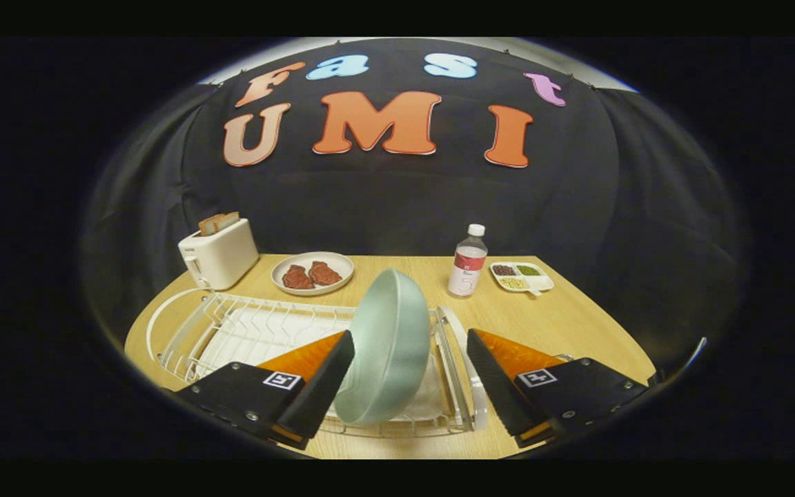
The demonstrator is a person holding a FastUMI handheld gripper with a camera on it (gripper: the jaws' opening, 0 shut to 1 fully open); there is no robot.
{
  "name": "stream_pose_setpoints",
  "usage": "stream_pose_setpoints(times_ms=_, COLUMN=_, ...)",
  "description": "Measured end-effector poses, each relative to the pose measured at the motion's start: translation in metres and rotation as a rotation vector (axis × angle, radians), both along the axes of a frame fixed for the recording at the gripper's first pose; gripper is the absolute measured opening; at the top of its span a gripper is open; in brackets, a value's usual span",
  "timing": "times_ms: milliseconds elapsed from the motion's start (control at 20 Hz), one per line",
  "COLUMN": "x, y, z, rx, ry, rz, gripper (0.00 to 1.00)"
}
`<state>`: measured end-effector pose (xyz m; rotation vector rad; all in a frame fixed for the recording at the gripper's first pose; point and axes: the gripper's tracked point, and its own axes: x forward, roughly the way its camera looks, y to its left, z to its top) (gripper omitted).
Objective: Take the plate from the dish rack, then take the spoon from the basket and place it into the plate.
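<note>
Surface: I see a light wooden table in front of a black cloth booth wall, which fills the upper half of the frame.
Rack: white wire dish rack sits lower left to centre of the frame, on the table.
Plate: pale green, deep round plate stands on edge in the rack's right end, tilted, at lower centre.
Gripper: my hand-held gripper has its fingers spread wide. The plate stands between them; its left rim looks to be at the left finger, and I cannot tell if they touch. The right finger is clearly apart from it.
Toaster: white two-slot toaster with bread slices sticking up, left of centre, beyond the rack.
Meat dish: white round dish holding two brown pieces, just right of the toaster.
Bottle: clear plastic bottle with white cap and red label, upright, right of centre.
Tray: small white divided tray with dark, green and pale fillings, just right of the bottle.
</note>
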<state>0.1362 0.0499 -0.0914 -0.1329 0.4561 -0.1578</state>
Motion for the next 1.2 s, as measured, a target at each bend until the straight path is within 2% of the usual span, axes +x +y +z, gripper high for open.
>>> stream_pose_setpoints(times_ms=150, x=0.007, y=0.001, z=-0.009, rx=-0.036, ry=0.030, rz=-0.011, gripper=0.98)
stream_pose_setpoints(times_ms=250, x=0.007, y=0.006, z=-0.017, rx=-0.003, ry=0.066, rz=-0.017, gripper=0.90)
stream_pose_setpoints(times_ms=400, x=0.010, y=0.013, z=-0.029, rx=0.025, ry=0.108, rz=-0.038, gripper=0.68)
stream_pose_setpoints(times_ms=450, x=0.012, y=0.012, z=-0.031, rx=0.013, ry=0.117, rz=-0.050, gripper=0.63)
stream_pose_setpoints(times_ms=500, x=0.011, y=0.011, z=-0.034, rx=0.002, ry=0.127, rz=-0.062, gripper=0.52)
stream_pose_setpoints(times_ms=600, x=0.010, y=0.012, z=-0.033, rx=-0.005, ry=0.131, rz=-0.080, gripper=0.39)
stream_pose_setpoints(times_ms=1200, x=0.012, y=0.025, z=-0.001, rx=-0.170, ry=0.083, rz=-0.091, gripper=0.29)
